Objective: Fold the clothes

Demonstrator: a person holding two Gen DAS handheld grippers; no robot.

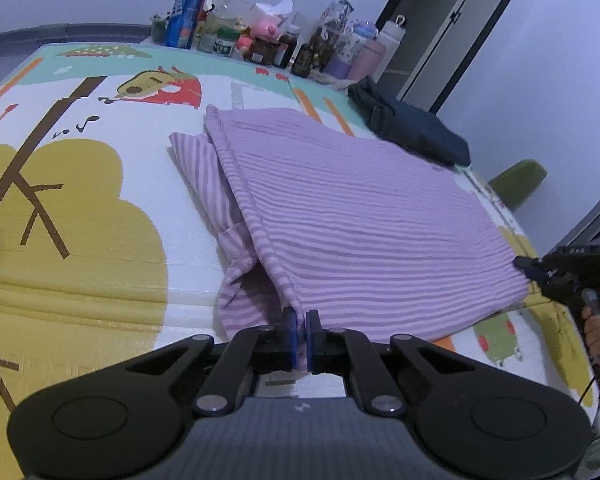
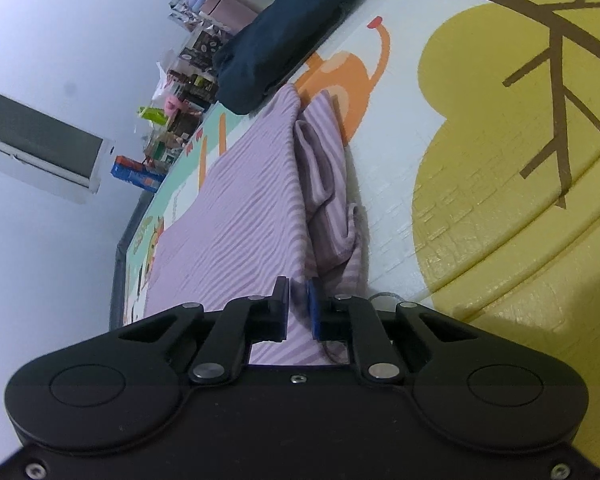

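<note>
Left gripper [image 1: 301,316] pinching striped purple garment [image 1: 360,216] edge, right gripper [image 2: 298,292] clamped on it too

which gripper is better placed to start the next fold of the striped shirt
Neither alone. The left gripper is shut on the near edge of the striped shirt, the right gripper pinches another edge. Probably both lift together.

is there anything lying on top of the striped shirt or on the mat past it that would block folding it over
Nothing visible does. The striped shirt has a bare top, and both grippers, left and right, are already on its near edge. The folded dark garment lies beyond its far corner on the mat, apart from it.
</note>
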